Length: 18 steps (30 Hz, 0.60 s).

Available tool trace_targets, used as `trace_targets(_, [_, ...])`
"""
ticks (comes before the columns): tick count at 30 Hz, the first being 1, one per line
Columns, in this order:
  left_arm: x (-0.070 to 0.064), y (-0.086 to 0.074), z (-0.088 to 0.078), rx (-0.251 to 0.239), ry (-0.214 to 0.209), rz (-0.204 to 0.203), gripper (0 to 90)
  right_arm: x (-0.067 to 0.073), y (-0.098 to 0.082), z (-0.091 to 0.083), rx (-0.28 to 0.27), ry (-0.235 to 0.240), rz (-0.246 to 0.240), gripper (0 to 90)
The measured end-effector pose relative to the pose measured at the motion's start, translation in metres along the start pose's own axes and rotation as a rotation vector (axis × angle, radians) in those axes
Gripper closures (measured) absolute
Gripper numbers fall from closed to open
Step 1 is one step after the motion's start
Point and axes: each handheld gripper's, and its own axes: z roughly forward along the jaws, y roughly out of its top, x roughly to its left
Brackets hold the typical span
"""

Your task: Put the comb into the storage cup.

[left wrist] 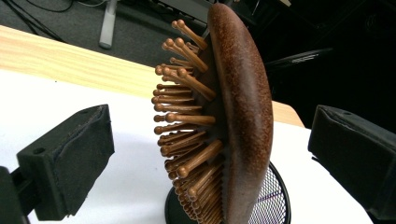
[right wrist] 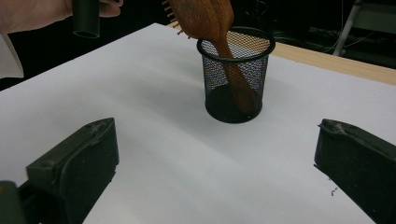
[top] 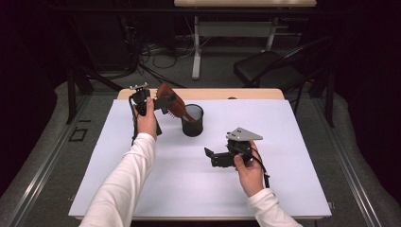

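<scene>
Held the right claw (top: 211,157) nearest, low over the white tabletop (top: 293,156), jaws spread wide with nothing between them. Farther in, noted the black mesh cup (top: 192,121) standing upright, with the wooden hairbrush (top: 176,106) leaning in it, handle down inside and head sticking out over the rim toward the left. Placed the left claw (top: 166,101) about that head, jaws wide, one on each side, neither touching. Beyond, noted a dark chair (top: 267,66) on the floor.

Judged the cup likely to tip or drag if the head were gripped and pulled sideways rather than straight up, the handle bearing on the rim. Judged a slip possible too, with a rounded back on one side and loose-looking pegs on the other. Found nothing steadying the cup, the right claw being well apart from it.

Learned from the left gripper view of the clear gap either side of the hairbrush (left wrist: 243,116), blurred together in the high view. Learned from the right gripper view that the handle reached the floor of the mesh cup (right wrist: 236,79). Got the spacing of the two claws from the high view alone.
</scene>
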Motion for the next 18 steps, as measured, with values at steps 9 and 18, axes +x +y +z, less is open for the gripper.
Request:
trace_targets(9, [-0.002, 0.003, -0.006, 0.003, 0.009, 0.045, 0.3, 0.000, 0.000, 0.001, 0.001, 0.000, 0.000, 0.0])
trace_targets(18, [0.000, 0.009, -0.016, 0.016, 0.022, 0.090, 0.3, 0.000, 0.000, 0.001, 0.002, 0.001, 0.002, 0.0])
